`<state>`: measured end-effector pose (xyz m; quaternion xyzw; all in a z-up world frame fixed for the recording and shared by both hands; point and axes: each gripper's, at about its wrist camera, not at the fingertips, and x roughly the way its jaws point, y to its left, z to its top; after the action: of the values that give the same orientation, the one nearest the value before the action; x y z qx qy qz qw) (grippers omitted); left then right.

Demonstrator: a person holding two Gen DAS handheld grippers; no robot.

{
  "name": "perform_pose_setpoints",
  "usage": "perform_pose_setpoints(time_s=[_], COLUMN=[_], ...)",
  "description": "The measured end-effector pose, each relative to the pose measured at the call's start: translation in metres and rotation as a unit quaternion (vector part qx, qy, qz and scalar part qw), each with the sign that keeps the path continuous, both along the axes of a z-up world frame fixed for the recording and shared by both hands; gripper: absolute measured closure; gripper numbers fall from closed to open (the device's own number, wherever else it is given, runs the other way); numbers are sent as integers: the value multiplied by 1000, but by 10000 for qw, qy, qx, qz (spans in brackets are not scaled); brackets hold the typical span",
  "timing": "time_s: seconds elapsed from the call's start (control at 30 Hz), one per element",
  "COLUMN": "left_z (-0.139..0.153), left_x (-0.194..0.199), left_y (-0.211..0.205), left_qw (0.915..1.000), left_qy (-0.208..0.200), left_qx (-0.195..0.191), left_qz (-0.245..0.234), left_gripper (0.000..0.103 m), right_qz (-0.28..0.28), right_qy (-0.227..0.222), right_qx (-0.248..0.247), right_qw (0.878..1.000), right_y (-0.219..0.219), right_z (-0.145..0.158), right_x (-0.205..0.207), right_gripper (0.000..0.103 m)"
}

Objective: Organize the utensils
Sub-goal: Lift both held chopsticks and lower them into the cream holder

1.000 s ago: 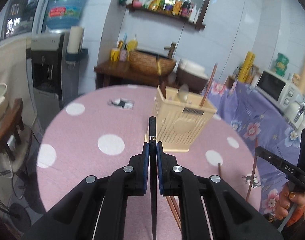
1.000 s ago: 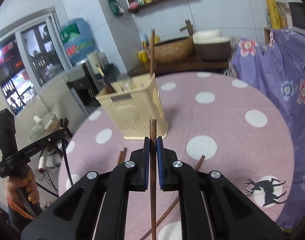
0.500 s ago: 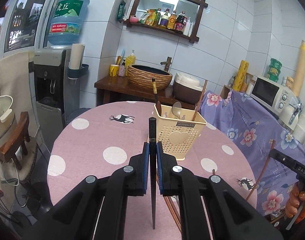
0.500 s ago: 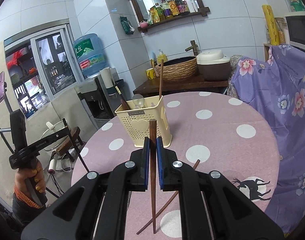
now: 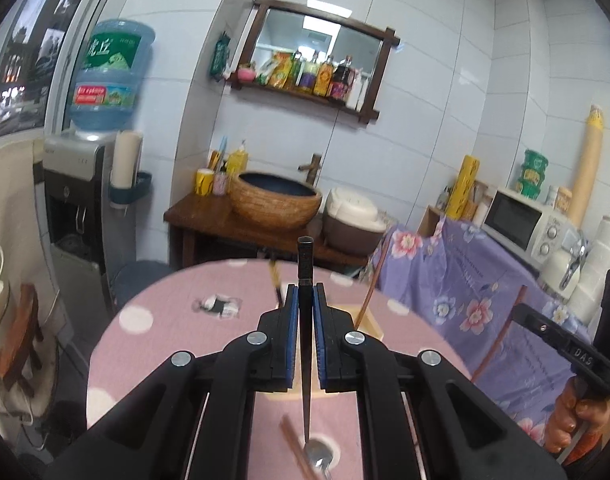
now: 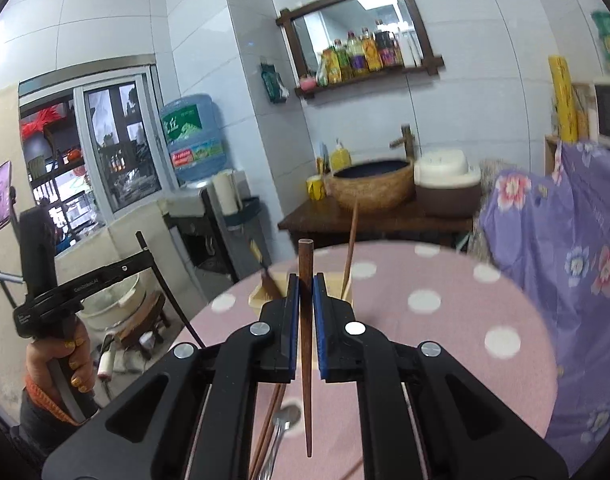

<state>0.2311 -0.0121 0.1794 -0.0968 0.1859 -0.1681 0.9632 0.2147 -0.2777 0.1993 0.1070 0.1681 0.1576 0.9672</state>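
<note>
Utensil count on the pink dotted table

Two held chopsticks: one black chopstick, one brown chopstick. One cream utensil basket at 12 o'clock holds two sticks. One metal spoon and two loose brown chopsticks lie at 6 o'clock.

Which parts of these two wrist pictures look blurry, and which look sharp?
Left wrist view: the black chopstick between the blue-padded fingers is sharp; the pink polka-dot table and metal spoon are smeared. Right wrist view: the brown wooden chopstick is crisp; the cream plastic basket is blurred.
</note>
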Motion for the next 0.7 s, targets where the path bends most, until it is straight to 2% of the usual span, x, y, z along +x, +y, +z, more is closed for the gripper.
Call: perform_pose_setpoints(time_s=[0.2,0.33,0.43,0.7], left_z=[56,60,40,-42], left_x=[36,61,77,101], left_y=[-17,-31,-40,-48], left_qw=[9987,9975,9969,9986], left_qy=[-465,-587,-556,167], left_qx=[-87,40,201,322], left_qz=[201,382,527,394], left_gripper=[94,94,94,94], right_qz=[-437,-749,-841,-895], right_qy=[-546,-730,-649,42], right_qx=[20,-19,-38,-150], right_qw=[9975,9945,9943,9959], right_y=[13,21,29,41], right_z=[63,73,53,-33], right_x=[53,84,106,137], right_gripper=[95,95,95,95])
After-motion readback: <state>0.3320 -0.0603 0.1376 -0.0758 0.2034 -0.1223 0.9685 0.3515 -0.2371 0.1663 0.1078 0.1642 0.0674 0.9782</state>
